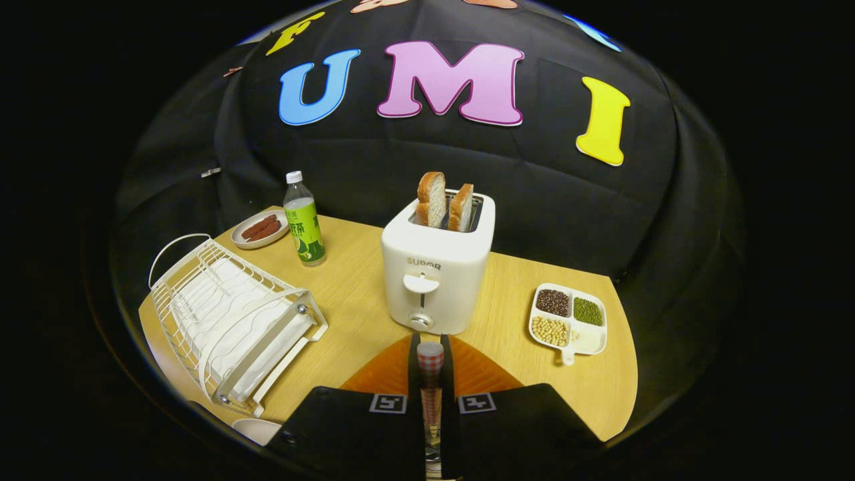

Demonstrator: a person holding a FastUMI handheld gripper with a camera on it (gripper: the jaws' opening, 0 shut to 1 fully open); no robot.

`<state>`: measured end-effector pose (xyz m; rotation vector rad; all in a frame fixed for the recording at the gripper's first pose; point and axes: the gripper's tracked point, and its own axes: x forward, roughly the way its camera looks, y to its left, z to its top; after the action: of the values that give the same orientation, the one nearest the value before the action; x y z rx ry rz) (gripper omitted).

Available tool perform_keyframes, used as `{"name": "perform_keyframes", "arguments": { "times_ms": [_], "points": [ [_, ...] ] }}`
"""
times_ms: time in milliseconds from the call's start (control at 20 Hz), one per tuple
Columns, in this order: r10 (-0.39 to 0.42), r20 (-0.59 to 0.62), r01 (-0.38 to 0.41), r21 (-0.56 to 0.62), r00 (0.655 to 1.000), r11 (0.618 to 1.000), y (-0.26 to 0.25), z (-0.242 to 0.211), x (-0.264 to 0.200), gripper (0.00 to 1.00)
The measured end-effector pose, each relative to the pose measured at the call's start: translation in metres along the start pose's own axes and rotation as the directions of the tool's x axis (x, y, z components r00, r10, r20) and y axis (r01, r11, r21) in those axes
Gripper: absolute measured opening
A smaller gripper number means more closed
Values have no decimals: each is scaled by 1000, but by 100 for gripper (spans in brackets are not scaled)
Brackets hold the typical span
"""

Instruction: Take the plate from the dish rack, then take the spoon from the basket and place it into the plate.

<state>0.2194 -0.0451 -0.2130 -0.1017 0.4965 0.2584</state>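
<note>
While the gripper (431,374) stands nearly closed, both fingers (413,374) press on the spoon (431,361), whose red-checked handle rises upright between them. An orange plate (481,374) lies on the wooden table (354,287) just beyond the fingers, directly beneath the spoon. The white toaster (437,270), holding two bread slices (444,200), stands just behind the plate. The white dish rack (227,314) sits at near left. A divided tray of beans (569,319) lies to the right. A green bottle (304,220) and a small dish (260,229) stand far left.

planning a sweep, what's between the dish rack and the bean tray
Gripper view: the toaster, between dish rack and bean tray; hand-held gripper shut on the spoon.
</note>
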Motion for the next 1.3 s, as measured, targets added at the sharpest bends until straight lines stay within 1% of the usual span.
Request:
{"name": "perform_keyframes", "arguments": {
  "times_ms": [150, 250, 400, 450, 550, 650, 800, 900, 950, 1100, 1200, 1300],
  "points": [
    [2, 56, -3, 15, 998, 1000, -9, 30, -17, 13],
    [-9, 114, 5, 33, 993, 999, -18, 58, -32, 13],
    [-2, 173, -7, 50, 985, 999, -26, 98, -59, 13],
    [2, 192, -11, 49, 981, 999, -18, 108, -57, 13],
    [20, 221, -34, 58, 975, 998, -15, 127, -77, 13],
    [46, 219, -62, 67, 975, 996, -6, 132, -94, 13],
    [111, 183, -125, 64, 977, 990, 18, 119, -114, 13],
    [168, 152, -181, 77, 974, 981, 38, 103, -124, 13],
    [194, 131, -207, 88, 972, 974, 38, 94, -142, 13],
    [232, 42, -235, 94, 972, 967, 64, 46, -146, 13],
    [258, -31, -254, 100, 966, 962, 84, 7, -147, 13],
    [267, -83, -260, 91, 960, 961, 98, -24, -144, 13]
  ]
}}
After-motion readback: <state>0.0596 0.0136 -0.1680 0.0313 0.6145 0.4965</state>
